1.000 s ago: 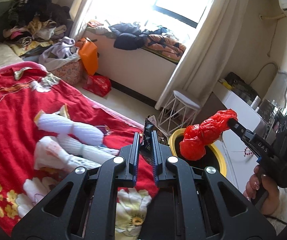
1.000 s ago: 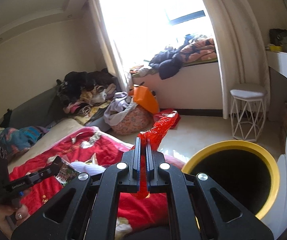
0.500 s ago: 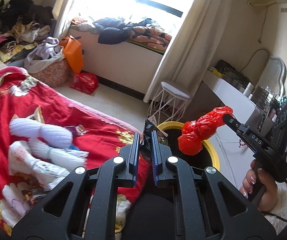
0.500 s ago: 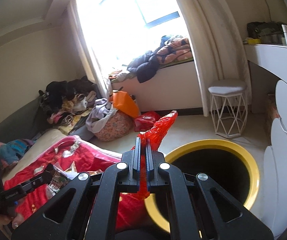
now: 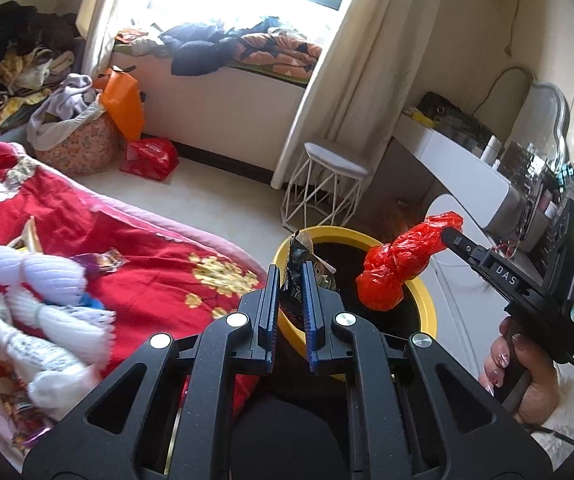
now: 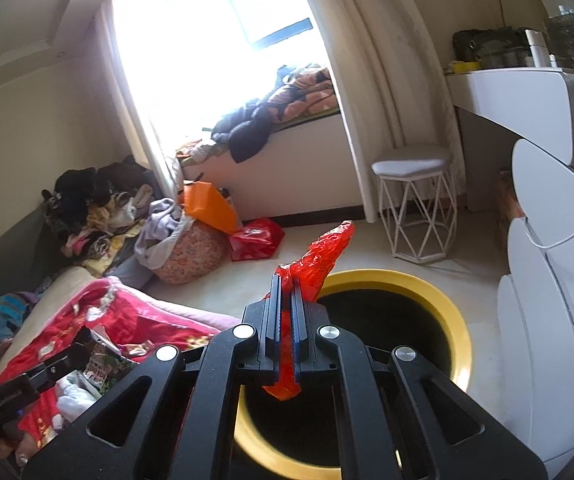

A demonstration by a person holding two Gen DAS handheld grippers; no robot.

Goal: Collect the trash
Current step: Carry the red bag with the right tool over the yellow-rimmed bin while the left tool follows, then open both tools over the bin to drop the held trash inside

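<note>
Red bag (image 5: 397, 266) is thin crinkly plastic, glossy w/ highlights. Wrapper (image 5: 297, 258) looks like dark shiny foil/plastic, creased. Bin (image 6: 439, 300) has smooth glossy yellow rim, matt black inside. Grippers (image 5: 291, 276) (image 6: 285, 280) are matt black plastic, fine-grained, w/ silver metal bolts & ribbed blue pads (image 5: 310, 320). Bedspread (image 5: 135, 236) is soft red cloth. Stool (image 6: 413, 196) has white wire frame, padded matt seat.

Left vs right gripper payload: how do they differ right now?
The left gripper pinches a dark printed snack wrapper, thin and flat; the right gripper clamps a crumpled red plastic bag, bulkier, its bulk hanging below the fingers. The wrapper sits at the near rim of the yellow-rimmed bin; the bag hangs over the opening. Both are gripped off the bed.
</note>
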